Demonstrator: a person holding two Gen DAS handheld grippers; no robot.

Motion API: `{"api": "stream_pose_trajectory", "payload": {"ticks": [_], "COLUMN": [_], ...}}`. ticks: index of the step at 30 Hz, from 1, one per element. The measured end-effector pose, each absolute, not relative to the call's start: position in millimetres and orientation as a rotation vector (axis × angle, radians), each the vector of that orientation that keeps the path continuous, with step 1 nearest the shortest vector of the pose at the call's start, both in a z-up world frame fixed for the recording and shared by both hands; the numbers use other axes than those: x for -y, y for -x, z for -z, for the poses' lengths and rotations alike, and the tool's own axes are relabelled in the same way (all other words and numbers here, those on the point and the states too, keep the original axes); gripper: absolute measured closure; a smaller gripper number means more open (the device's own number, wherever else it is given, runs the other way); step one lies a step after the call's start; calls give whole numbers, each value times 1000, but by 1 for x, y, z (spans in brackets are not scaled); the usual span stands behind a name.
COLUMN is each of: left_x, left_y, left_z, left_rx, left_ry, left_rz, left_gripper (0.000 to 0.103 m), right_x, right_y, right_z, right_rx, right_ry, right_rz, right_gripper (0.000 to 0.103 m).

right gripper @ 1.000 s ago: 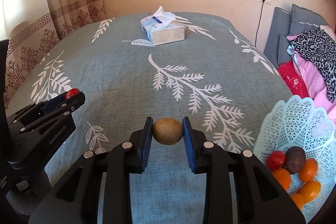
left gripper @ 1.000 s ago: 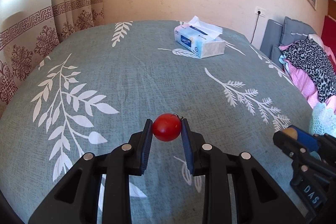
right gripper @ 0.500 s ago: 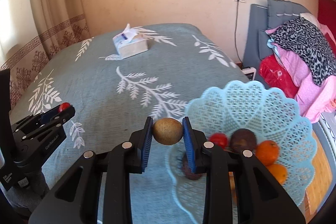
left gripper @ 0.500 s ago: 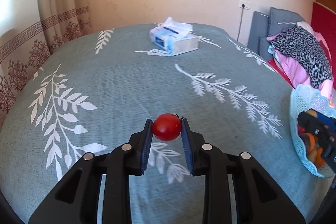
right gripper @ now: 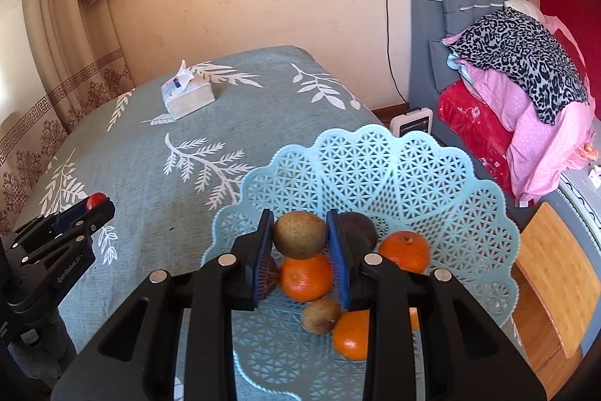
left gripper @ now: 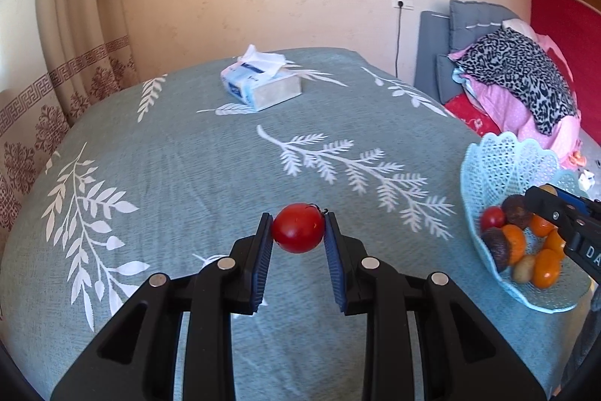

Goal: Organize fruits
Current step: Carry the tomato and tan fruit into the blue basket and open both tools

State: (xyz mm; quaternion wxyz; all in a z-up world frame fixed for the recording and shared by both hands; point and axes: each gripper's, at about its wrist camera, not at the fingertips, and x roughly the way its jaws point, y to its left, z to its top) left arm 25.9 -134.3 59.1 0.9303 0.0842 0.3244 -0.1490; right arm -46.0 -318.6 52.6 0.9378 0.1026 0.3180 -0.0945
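My left gripper (left gripper: 298, 230) is shut on a red tomato (left gripper: 298, 227), held above the grey-green leaf-print cloth (left gripper: 188, 175). My right gripper (right gripper: 299, 235) is shut on a brown kiwi (right gripper: 299, 234) and hangs over the light-blue lattice basket (right gripper: 375, 168). Inside the basket lie several oranges (right gripper: 306, 276), another kiwi (right gripper: 321, 315) and a dark fruit (right gripper: 357, 226). The left wrist view has the basket (left gripper: 499, 160) at the right, with the right gripper (left gripper: 541, 202) above its fruit. The left gripper (right gripper: 92, 203) with its tomato appears at the left of the right wrist view.
A tissue box (left gripper: 261, 85) stands at the far side of the cloth. Piled pink, red and leopard-print bedding (right gripper: 518, 62) lies to the right against grey cushions. A wooden stool top (right gripper: 552, 273) sits right of the basket. A curtain (left gripper: 75, 44) hangs at the left.
Both grippers have swung to the right with their fruit. The right gripper, earlier over bare cloth, now holds the kiwi above the basket. The basket has come into the left wrist view.
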Motion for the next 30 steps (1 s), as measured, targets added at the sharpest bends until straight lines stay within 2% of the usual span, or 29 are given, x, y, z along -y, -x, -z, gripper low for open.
{"api": "stream_pose_trajectory", "payload": {"ticks": [30], "left_x": [223], "left_y": [8], "left_z": [-69], "left_rx": [-647], "left_ry": [-281], "left_rz": [489], "left_gripper": [75], "right_x": [387], "right_y": [92], "right_z": [-44], "right_rx": [-619], "right_ry": [-314], "right_rz": [289], "right_gripper": [74]}}
